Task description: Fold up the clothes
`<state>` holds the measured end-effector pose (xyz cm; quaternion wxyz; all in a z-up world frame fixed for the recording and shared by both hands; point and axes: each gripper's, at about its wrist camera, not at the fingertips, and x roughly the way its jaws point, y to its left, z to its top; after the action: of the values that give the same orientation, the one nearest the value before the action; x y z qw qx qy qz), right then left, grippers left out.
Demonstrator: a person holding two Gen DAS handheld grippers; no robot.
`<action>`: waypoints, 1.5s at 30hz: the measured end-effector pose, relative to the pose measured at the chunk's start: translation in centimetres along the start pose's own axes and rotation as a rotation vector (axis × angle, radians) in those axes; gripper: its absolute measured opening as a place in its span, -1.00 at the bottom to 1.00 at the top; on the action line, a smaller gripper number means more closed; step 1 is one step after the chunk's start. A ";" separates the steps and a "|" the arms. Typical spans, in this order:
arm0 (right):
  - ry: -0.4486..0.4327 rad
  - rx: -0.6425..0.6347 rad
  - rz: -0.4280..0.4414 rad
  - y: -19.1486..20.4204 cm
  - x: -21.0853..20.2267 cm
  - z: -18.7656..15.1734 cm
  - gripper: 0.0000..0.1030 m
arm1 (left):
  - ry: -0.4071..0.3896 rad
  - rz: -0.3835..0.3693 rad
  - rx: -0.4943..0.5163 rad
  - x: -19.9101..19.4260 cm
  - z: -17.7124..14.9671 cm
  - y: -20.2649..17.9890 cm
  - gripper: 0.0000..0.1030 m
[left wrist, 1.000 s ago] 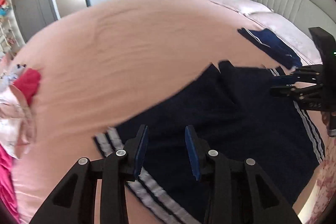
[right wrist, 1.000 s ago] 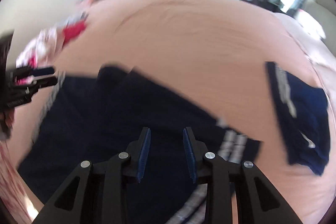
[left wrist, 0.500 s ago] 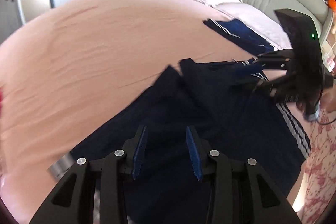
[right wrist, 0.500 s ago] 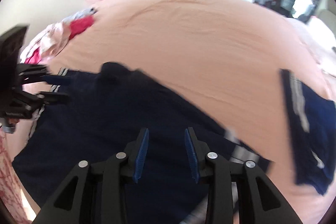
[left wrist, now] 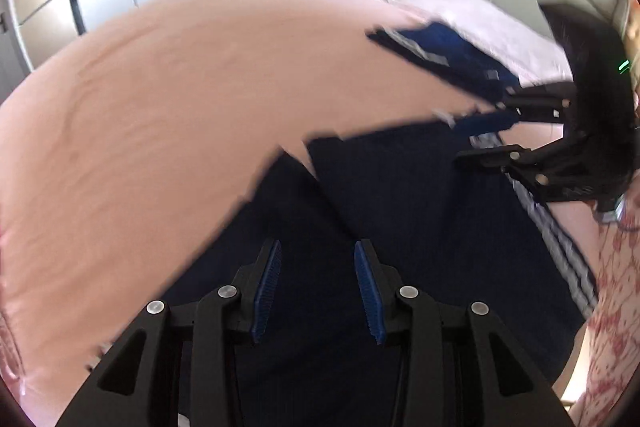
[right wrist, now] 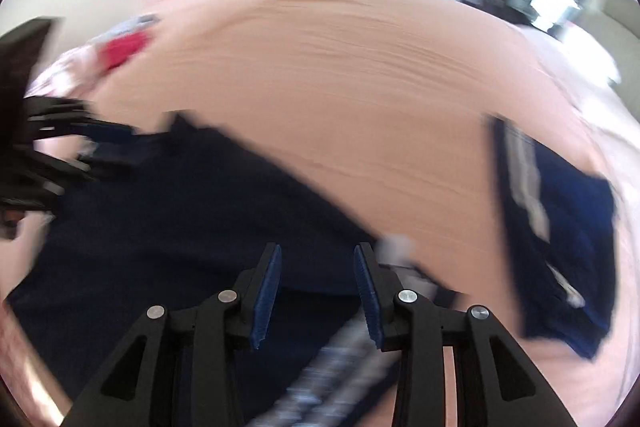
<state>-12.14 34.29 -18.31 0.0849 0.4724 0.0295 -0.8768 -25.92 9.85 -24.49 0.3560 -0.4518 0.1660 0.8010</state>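
A dark navy garment (left wrist: 400, 211) with white side stripes is lying spread across the lower centre and right of the left wrist view, its two leg-like panels meeting at a notch near mid-frame. In the right wrist view the same garment (right wrist: 172, 211) is filling the lower left, with a blurred white striped band running toward the bottom edge. A second, brighter blue piece (right wrist: 560, 239), apparently folded though the blur is making that uncertain, is sitting well apart at the right edge, showing white stripes.
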 end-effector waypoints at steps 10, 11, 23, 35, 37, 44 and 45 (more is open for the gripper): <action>0.000 0.082 -0.191 -3.2 1.6 0.8 -0.20 | -0.063 0.099 -0.169 -1.4 1.6 4.5 -0.27; 0.001 0.075 -0.154 -3.2 0.6 0.2 -0.15 | -0.068 0.092 -0.108 -1.9 0.8 3.6 -0.27; 0.036 0.260 -0.360 -8.1 -4.1 -6.2 0.32 | -0.081 0.079 -0.155 -6.1 -4.3 1.4 -0.13; 0.086 0.116 -0.270 -4.2 -8.5 -15.7 0.29 | 0.076 0.056 -0.130 -8.4 -10.7 -2.8 -0.11; 0.075 0.162 -0.259 -5.3 -10.8 -16.5 0.29 | 0.101 0.025 -0.102 -8.6 -11.5 -3.0 -0.11; 0.087 0.004 0.006 2.9 -15.0 -19.8 0.32 | 0.234 0.117 0.115 -8.5 -13.1 -6.4 -0.10; 0.127 -0.027 -0.018 4.8 -13.3 -19.9 0.32 | 0.248 0.127 0.124 -8.8 -13.5 -6.4 -0.10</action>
<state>12.26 33.81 -18.02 0.0814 0.5258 0.0510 -0.8452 -10.15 2.66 -23.94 0.3086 -0.5130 0.2862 0.7481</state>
